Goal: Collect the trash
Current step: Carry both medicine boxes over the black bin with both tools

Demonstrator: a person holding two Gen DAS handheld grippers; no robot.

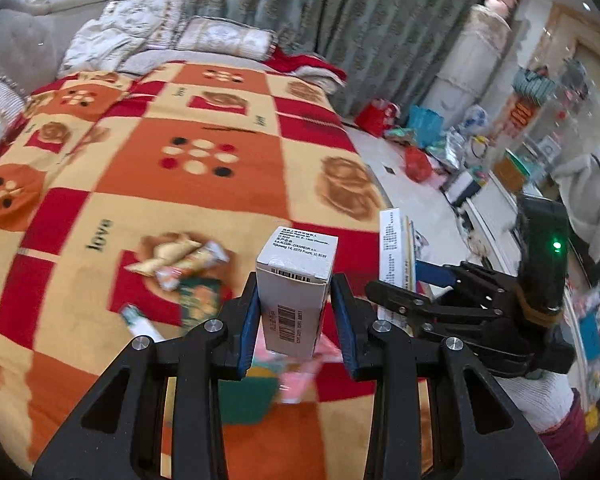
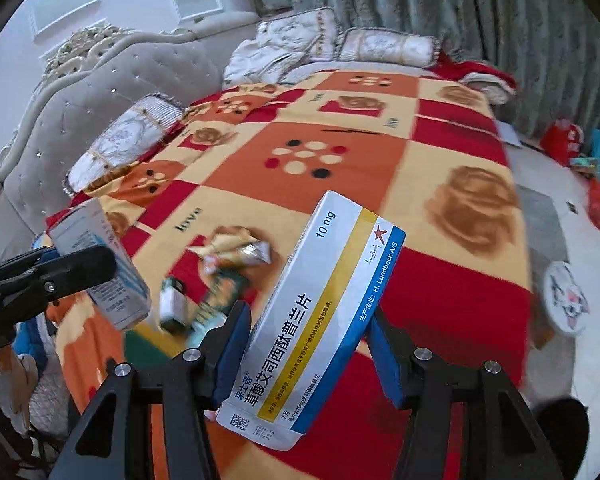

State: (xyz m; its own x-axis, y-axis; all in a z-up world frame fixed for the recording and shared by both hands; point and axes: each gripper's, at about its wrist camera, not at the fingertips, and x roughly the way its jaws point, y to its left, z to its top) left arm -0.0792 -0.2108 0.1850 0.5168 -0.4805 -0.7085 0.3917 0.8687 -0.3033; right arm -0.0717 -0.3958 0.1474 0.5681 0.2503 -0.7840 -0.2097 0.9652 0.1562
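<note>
My left gripper (image 1: 296,312) is shut on a small white carton with barcodes (image 1: 294,296), held upright above the bed. In the right wrist view the same carton (image 2: 104,268) and the left gripper (image 2: 56,276) show at the left edge. My right gripper (image 2: 310,344) is shut on a flat white, yellow and blue medicine box (image 2: 320,312), tilted and lifted off the blanket. The left wrist view shows this box edge-on (image 1: 394,248) in the right gripper (image 1: 404,300). Crumpled snack wrappers (image 2: 236,250) and a small green-and-white box (image 2: 172,306) lie on the blanket; a pink wrapper (image 1: 300,376) lies under my left gripper.
The bed carries an orange, red and cream checked blanket (image 2: 308,184). Pillows (image 2: 384,46) and a tufted grey headboard (image 2: 80,92) are at the far end. Green curtains (image 1: 340,12) hang behind. To the right, the floor (image 1: 412,196) holds bags and clutter (image 1: 420,160).
</note>
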